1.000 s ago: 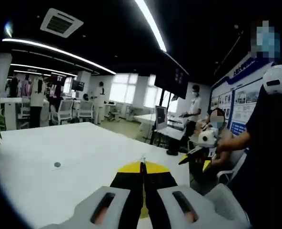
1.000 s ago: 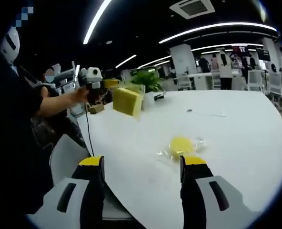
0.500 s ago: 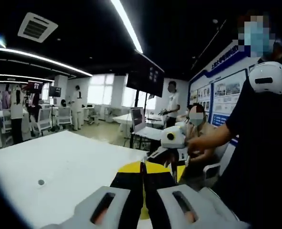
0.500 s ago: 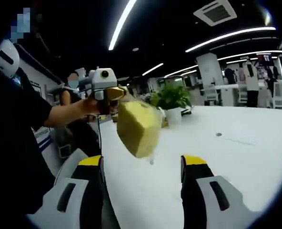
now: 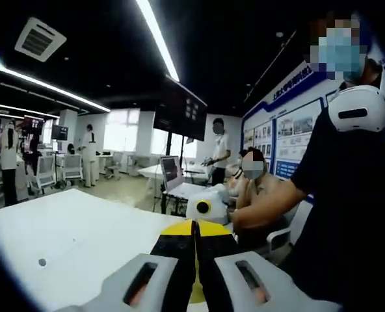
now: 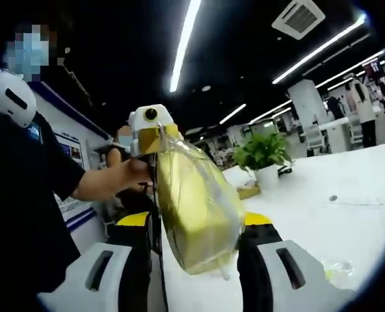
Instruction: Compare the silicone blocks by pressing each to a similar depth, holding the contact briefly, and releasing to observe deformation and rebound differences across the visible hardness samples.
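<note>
**Mia:** What can you see in the right gripper view that the other one can't see?

**Tom:** A big yellow block (image 6: pixel 196 208) in a clear shiny wrap. It hangs in the air above the white table (image 6: pixel 348 188), right between the two jaws of the right gripper (image 6: pixel 194 224). The left gripper (image 6: pixel 152 140) comes in from the left side, and its yellow tips pinch the top of the wrap. A person's hand (image 6: pixel 135 174) holds that gripper.

**Mia:** Do the right jaws squeeze the block?

**Tom:** They stand wide apart, one on each side of it. The block looks very close to them, but I can't tell if they touch it.

**Mia:** Anything else on the table?

**Tom:** A green plant (image 6: pixel 265 155) in a white pot sits far back on it. There is also a bit of clear wrap with something yellow (image 6: pixel 335 272) near the right jaw.

**Mia:** And the left gripper view?

**Tom:** The left gripper's own jaws (image 5: pixel 194 227) are pressed tight together, black with yellow ends. Past them, over the table edge, is the right gripper (image 5: pixel 205 207), a white box in the person's hand. People stand and sit behind the table. One dark screen (image 5: pixel 179 114) hangs high up.

**Mia:** Any words to read?

**Tom:** There is a blue and white wall board (image 5: pixel 290 127) with pictures and writing, but the writing is too small to read.
</note>
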{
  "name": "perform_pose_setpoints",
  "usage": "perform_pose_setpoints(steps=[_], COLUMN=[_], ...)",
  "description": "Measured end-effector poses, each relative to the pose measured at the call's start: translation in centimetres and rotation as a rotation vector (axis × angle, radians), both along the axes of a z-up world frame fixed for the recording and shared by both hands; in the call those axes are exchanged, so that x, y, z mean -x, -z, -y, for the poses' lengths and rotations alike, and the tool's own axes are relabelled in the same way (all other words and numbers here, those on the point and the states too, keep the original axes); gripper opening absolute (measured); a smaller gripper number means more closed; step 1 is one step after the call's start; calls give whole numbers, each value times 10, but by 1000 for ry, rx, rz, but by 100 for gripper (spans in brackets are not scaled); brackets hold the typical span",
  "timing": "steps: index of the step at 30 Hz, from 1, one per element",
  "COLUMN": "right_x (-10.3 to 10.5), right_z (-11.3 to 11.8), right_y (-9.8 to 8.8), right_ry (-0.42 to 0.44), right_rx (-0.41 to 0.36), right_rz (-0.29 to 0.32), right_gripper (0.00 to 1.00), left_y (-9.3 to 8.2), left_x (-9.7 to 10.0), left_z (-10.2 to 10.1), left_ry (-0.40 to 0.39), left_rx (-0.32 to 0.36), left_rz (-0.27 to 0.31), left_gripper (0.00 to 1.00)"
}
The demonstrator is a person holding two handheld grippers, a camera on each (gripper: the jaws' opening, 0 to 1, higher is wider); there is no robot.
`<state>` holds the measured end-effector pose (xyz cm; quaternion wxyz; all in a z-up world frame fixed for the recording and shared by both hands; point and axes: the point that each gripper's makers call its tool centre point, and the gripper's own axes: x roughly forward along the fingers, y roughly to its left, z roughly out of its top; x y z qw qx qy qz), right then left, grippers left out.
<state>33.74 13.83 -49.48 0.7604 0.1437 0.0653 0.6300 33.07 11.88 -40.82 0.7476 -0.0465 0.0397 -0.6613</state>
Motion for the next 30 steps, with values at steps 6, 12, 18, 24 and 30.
perform_pose_setpoints(steps=[6,12,18,24,30], right_x=[-10,2,4,9,13], right_z=[-5,-14,-17,-20,-21], right_y=[-10,-14,-19,-28,-29], right_ry=[9,-80,-93,-103,-110], right_rx=[-59,-67,-54,-34,-1], right_rz=[-8,-14,-39,-20,-45], right_gripper=[51,45,33,25,19], left_y=[-3,-4,-7,-14,-16], left_x=[0,1,-3,-3,-3], left_z=[-5,-6,-11,-16,-19], left_ry=[-8,-5,-24,-23,-37], left_rx=[29,22,46,71,73], left_rz=[-17,-10,-19,-36,-35], left_gripper=[0,0,0,0,0])
